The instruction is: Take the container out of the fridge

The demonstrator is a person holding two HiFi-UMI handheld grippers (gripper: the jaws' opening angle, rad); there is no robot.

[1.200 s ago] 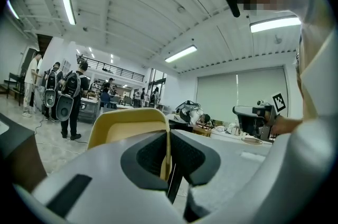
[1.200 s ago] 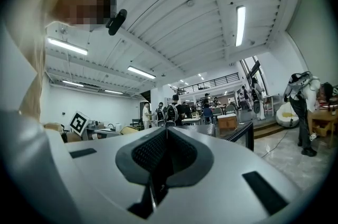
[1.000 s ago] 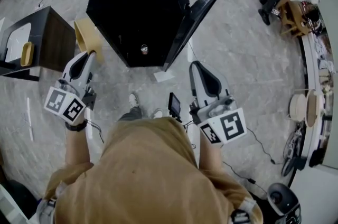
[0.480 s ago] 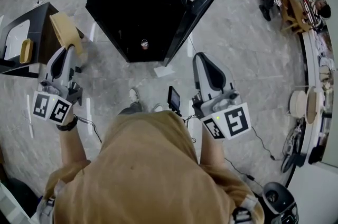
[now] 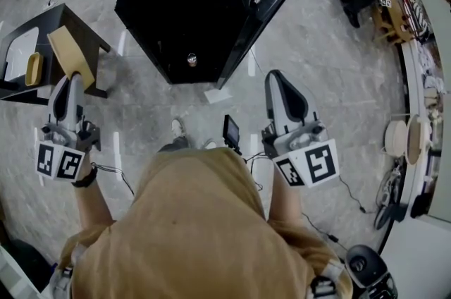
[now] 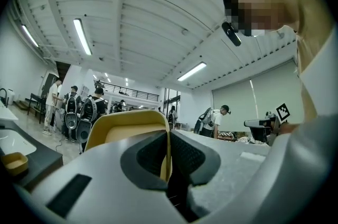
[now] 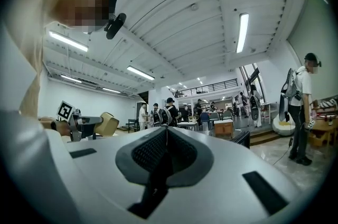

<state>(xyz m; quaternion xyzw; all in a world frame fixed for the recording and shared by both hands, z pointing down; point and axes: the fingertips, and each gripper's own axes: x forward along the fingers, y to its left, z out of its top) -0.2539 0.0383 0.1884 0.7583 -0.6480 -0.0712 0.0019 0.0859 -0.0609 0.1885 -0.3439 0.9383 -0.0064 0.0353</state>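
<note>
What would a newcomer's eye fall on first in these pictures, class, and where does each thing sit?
The big black fridge fills the top of the head view, its door swung open to the right. At the left, the left gripper is clamped on the wall of a yellow container, near a dark side table. The right gripper is shut with nothing in it.

Bright, even light from ceiling strip lamps (image 6: 83, 37); pale streaks of glare on the glossy floor (image 5: 331, 86). Strong fisheye bending with dark corners in both gripper views; nearest surfaces slightly soft
</note>
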